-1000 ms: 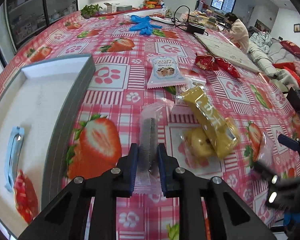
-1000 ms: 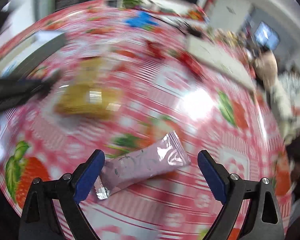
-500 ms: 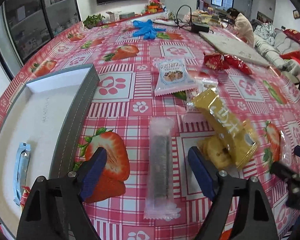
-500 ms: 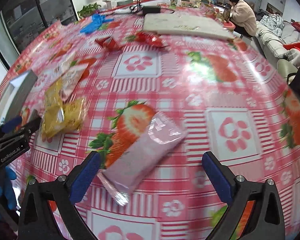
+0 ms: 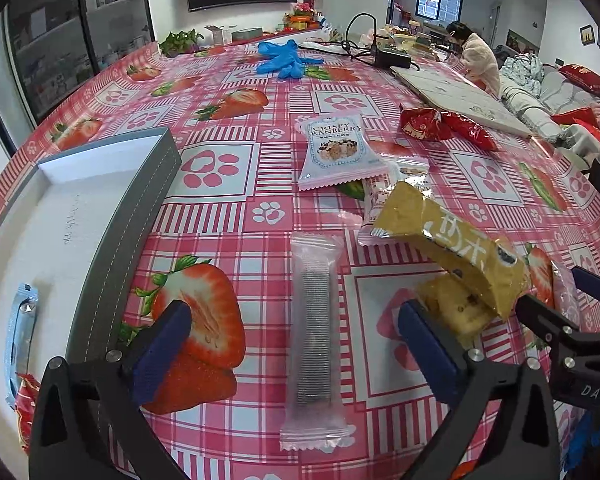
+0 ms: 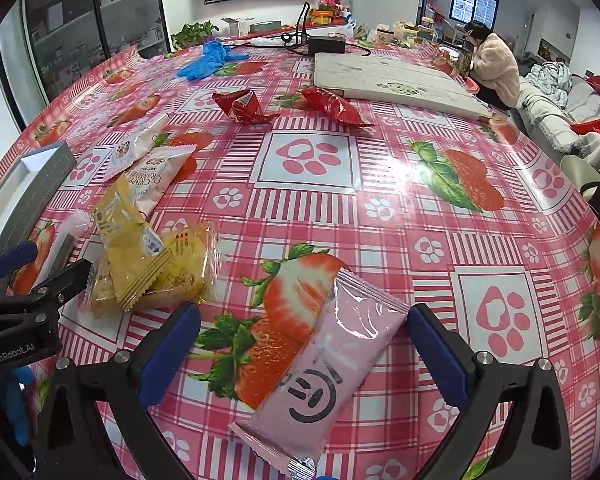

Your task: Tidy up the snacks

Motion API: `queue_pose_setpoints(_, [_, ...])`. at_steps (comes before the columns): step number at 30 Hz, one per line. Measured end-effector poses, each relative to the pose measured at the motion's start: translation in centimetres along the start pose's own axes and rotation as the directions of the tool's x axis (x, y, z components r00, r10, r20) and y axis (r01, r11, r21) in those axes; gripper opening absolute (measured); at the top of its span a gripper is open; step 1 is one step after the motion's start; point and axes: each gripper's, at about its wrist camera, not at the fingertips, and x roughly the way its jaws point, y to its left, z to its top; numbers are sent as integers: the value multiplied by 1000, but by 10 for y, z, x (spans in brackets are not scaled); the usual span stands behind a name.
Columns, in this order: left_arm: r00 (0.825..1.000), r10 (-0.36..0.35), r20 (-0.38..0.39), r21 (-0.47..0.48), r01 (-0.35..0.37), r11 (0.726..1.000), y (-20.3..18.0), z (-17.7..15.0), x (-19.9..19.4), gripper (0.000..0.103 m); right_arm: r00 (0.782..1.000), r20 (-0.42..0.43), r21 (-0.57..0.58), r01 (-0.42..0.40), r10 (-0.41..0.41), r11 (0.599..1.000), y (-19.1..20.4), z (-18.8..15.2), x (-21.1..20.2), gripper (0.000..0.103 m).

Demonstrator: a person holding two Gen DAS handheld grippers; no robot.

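Both grippers are hovering with jaws apart: the left gripper straddling the clear cracker sleeve lengthwise, the right gripper framing the angled pink bar.

we see our left tool spread wide around the clear cookie sleeve, with bare desk on both flanks. the grey box wall hems the left side; the yellow packet crowds the right. our right tool straddles the pink bar, with bare cloth to its right.
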Motion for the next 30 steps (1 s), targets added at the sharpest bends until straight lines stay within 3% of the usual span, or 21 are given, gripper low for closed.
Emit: queue_pose_setpoints(30, [1000,0,1,0,0,1000,-1,-1,0,103,1000,8,2,2,-2,1000,0,-2,-2,103])
